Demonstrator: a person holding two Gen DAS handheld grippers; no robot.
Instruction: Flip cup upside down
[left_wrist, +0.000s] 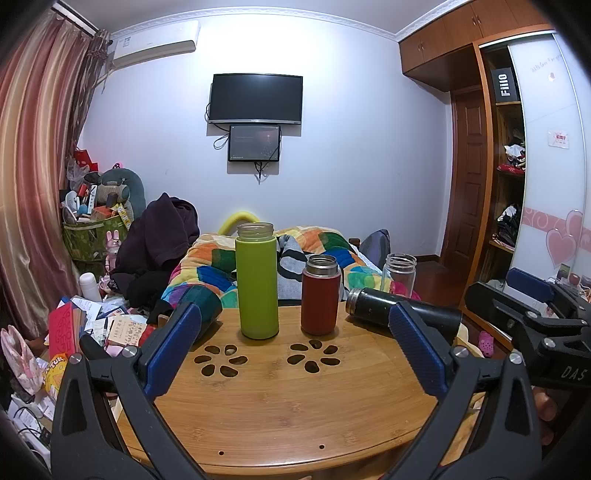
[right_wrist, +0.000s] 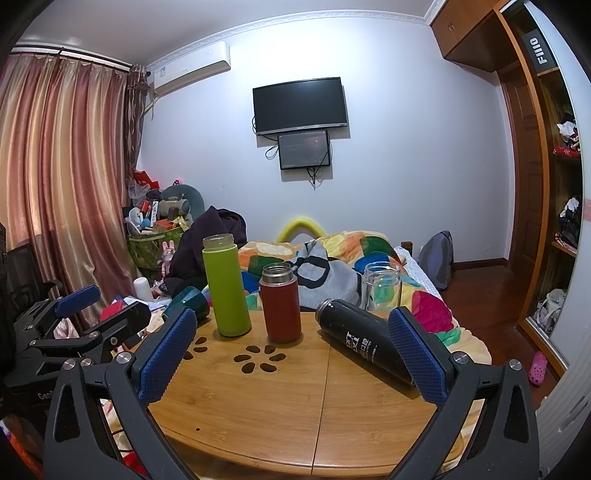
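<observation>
On the round wooden table (left_wrist: 280, 398) stand a tall green cup (left_wrist: 257, 282), a shorter red cup (left_wrist: 320, 295) and a clear glass cup (left_wrist: 399, 275), all upright with open tops. A black cup (left_wrist: 384, 308) lies on its side at the right; a dark teal cup (left_wrist: 201, 306) lies at the left. My left gripper (left_wrist: 295, 347) is open and empty, short of the cups. My right gripper (right_wrist: 291, 350) is open and empty; its right pad (right_wrist: 417, 354) overlaps the black cup (right_wrist: 362, 339). The green cup (right_wrist: 225, 291), red cup (right_wrist: 280, 304) and glass cup (right_wrist: 380, 286) show there too.
The table (right_wrist: 280, 406) has two flower-shaped cut-outs (left_wrist: 314, 356). A bed with a colourful quilt (left_wrist: 325, 247) lies behind it. Clutter and a curtain (left_wrist: 33, 184) are at the left, a wardrobe (left_wrist: 509, 166) at the right. The other gripper shows at each view's edge (left_wrist: 535, 317).
</observation>
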